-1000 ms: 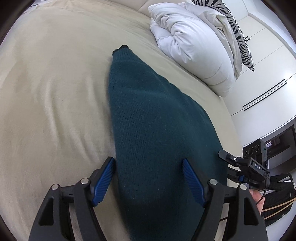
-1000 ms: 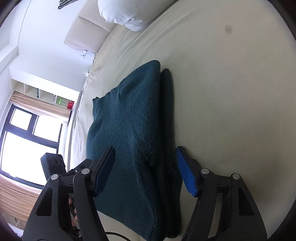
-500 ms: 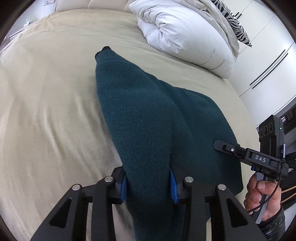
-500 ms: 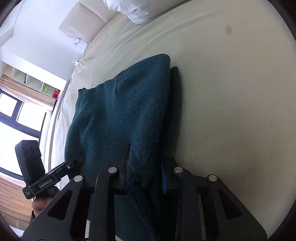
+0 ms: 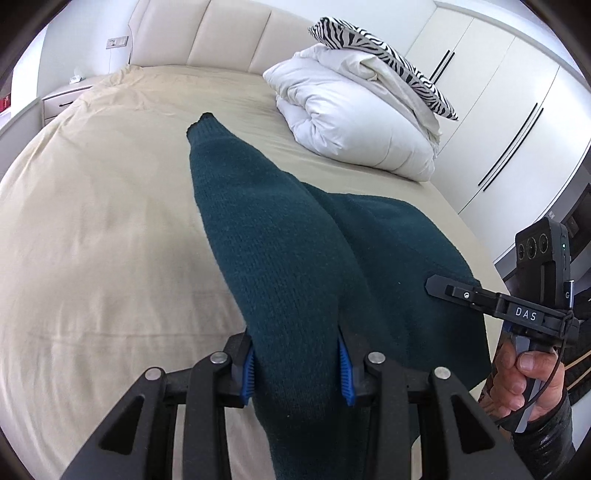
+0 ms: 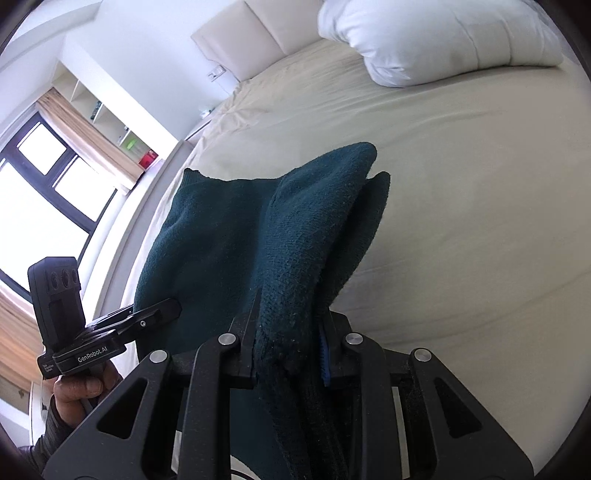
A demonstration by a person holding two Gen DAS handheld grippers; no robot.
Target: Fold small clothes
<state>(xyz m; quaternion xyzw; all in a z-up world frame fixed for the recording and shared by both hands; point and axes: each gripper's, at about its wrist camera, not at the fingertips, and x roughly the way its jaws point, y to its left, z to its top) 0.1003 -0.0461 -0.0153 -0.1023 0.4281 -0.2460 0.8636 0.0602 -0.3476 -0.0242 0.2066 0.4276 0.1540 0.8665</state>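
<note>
— Jaws first: how are they set, as seen from the left wrist?

— Both blue ribbed pads (image 5: 248,373) of the left gripper (image 5: 297,369) are pressed against one dark teal knitted sweater (image 5: 280,251); a thick fold is clamped between them. One narrow knitted end is stretched out over the beige bed (image 5: 96,229). One white folded duvet (image 5: 354,122) is topped by one zebra-striped cushion (image 5: 380,48). The right gripper (image 5: 439,288) is held by a hand (image 5: 524,380) at the edge.

— And from the right wrist?

— The right gripper (image 6: 286,350) is clamped on the bunched, fuzzy sweater (image 6: 221,236) edge, which is lifted off the smooth bed (image 6: 461,177). One white duvet (image 6: 436,33) is seen. The left gripper (image 6: 162,310) is gripped by a hand (image 6: 79,391).
</note>
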